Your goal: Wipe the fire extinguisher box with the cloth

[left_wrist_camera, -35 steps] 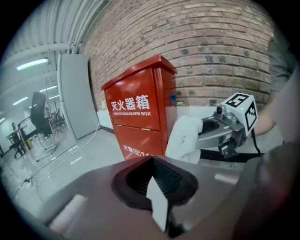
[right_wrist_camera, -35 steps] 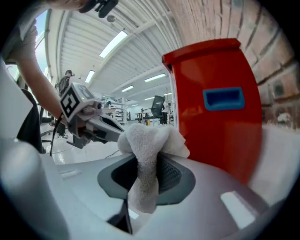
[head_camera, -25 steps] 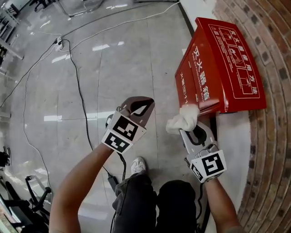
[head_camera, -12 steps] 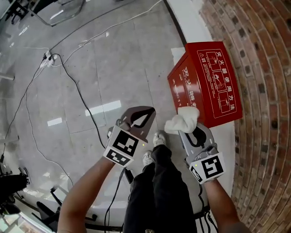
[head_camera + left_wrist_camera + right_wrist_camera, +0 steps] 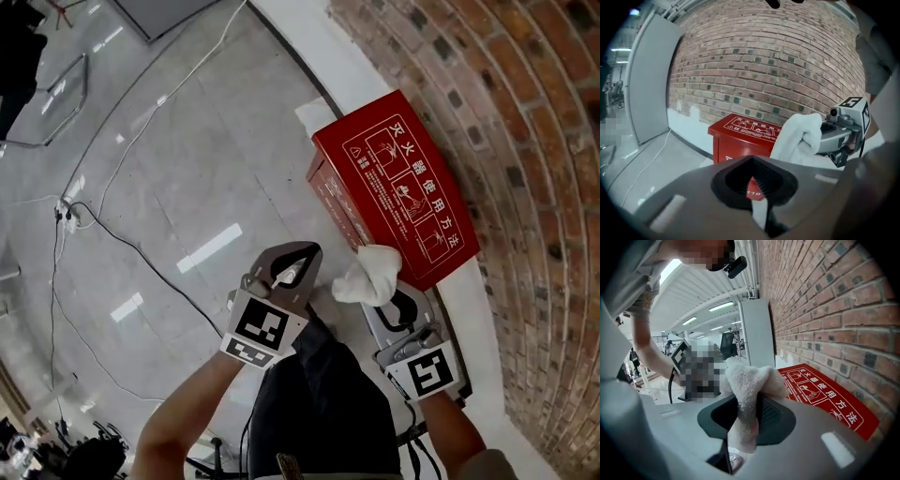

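- Left gripper [image 5: 289, 264]: jaws together on nothing. It hangs above my leg, left of the cloth, and is as idle as it was a second ago.
- Right gripper [image 5: 382, 292]: jaws closed on the cloth [image 5: 370, 278], which bunches out white beyond the tips. The grip has not altered over the last second.
- Cloth and box [image 5: 403, 187]: the wad sits at the near end of the red box, by the low corner of its printed top. It kept that place beside the corner throughout. I cannot tell whether it presses on the metal or hangs just off it.
- What has changed: my view has swung. The box has gone from the right edge to the upper middle, and its whole top now faces me. The grippers have barely moved relative to it.
- Meaning, as I judge it: no stroke has crossed the top yet. The last second went on repositioning, and the wipe along the top remains to be done.
- Wall [image 5: 525, 141]: brick, with the box standing against its foot.
- Floor [image 5: 187, 187]: grey tiles, a cable [image 5: 122, 239] trailing well apart from the work.
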{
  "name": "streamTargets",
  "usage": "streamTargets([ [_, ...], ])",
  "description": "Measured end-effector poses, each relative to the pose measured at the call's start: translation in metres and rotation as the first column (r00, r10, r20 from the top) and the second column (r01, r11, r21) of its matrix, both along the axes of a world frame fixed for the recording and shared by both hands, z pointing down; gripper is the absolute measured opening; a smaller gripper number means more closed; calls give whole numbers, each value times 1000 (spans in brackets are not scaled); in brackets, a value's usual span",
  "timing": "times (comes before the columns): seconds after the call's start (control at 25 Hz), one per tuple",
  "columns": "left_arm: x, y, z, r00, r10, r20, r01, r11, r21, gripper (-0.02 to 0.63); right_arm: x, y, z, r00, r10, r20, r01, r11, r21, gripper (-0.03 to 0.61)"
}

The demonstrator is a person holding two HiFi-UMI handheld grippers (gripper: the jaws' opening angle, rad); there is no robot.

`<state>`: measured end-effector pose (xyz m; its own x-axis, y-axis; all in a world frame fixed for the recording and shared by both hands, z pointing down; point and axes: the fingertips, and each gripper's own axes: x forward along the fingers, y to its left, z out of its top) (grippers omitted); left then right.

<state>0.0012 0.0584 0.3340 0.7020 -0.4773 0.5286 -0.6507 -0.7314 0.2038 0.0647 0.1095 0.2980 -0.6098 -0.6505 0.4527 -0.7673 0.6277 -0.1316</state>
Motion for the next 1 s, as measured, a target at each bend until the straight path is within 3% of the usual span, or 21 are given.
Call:
streamTargets([
  [0.2,32,-26,-3,988,151,24,-151,988,6,0,6,-15,5,993,119,7,-118,992,-40,117],
  [0.4,50,-30,9,958,285,27,-283,958,-43,0,13,-14,7,964,266,25,-265,964,-32,117],
  [0.56,57,-31,26,944,329,-7,-328,941,-76,0,22,2,17,938,345,-16,-346,938,-16,117],
  [0.64,59,-34,37,934,357,-20,-357,931,-72,0,27,12,26,908,416,-52,-417,909,-14,117],
  [0.76,59,-37,49,909,416,-35,-418,908,-34,0,33,29,38,829,546,-121,-547,836,30,117],
  [0.84,49,-36,54,892,451,-36,-452,892,-20,0,35,35,40,755,640,-138,-635,768,88,117],
  [0.92,38,-30,59,866,500,-24,-500,866,-2,0,38,42,38,659,741,-125,-728,671,142,117],
  [1.0,29,-25,61,831,557,4,-557,830,39,0,44,51,41,542,832,-116,-813,554,181,118],
])
